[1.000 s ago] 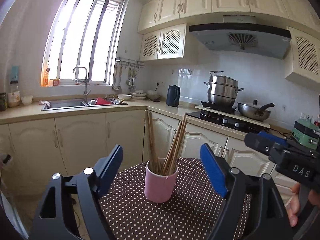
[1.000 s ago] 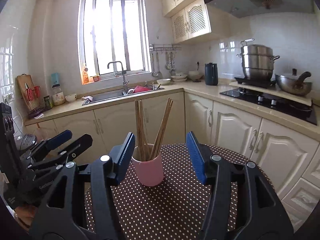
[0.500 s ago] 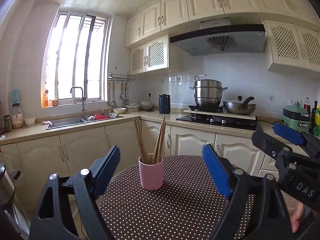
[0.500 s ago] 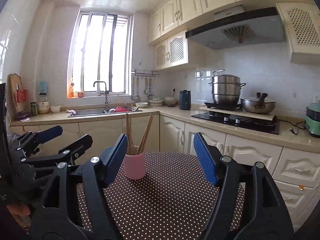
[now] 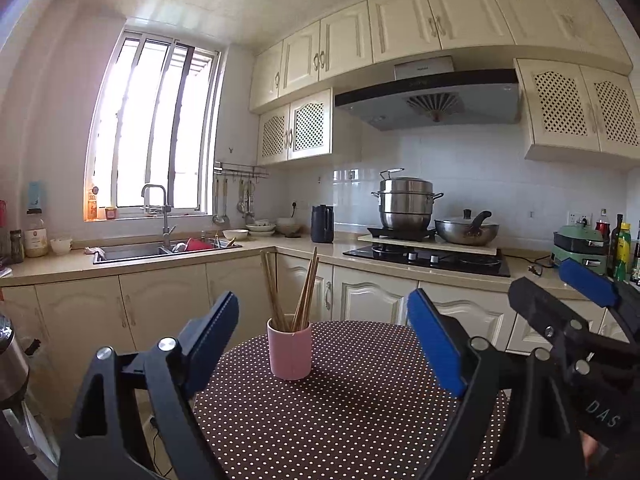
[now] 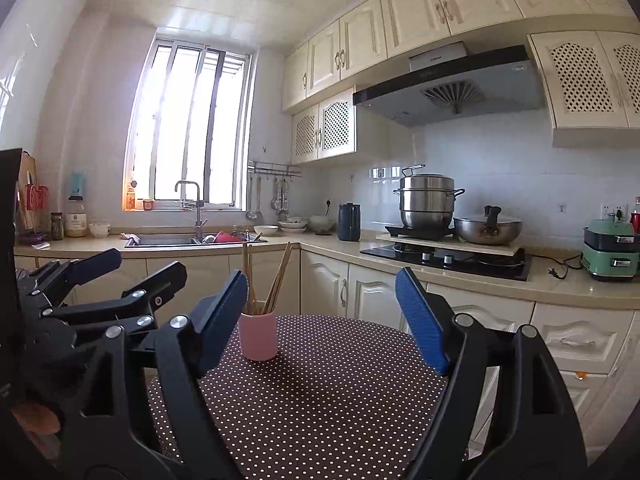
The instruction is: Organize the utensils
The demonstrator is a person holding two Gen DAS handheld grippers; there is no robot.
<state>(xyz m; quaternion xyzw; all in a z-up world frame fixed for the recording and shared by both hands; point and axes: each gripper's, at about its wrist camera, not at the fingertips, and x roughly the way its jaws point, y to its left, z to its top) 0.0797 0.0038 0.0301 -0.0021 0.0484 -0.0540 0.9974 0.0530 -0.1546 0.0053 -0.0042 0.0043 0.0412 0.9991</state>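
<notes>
- We are viewing the wooden chopsticks (image 5: 294, 292) standing upright in a pink cylindrical ceramic cup (image 5: 289, 350); the cup is resting near the far edge of the round table under a brown white-dotted cloth (image 5: 340, 412).
- We are holding the left gripper (image 5: 324, 344) with its blue-padded jaws spread wide, nothing between them, the cup well ahead of the pads.
- We are holding the right gripper (image 6: 322, 322) beside it; its jaws are opening, and nothing is between them.
- Compared with a second ago, we are seeing the cup smaller and farther off in both wrist views, with more bare cloth in front: both grippers are backing away.
- We are judging that the chopsticks are already placed and released, so this step of organizing looks complete.
- Beyond the table, cream cabinets (image 5: 160, 312) and a steel stockpot (image 5: 406, 208) are standing untouched.
</notes>
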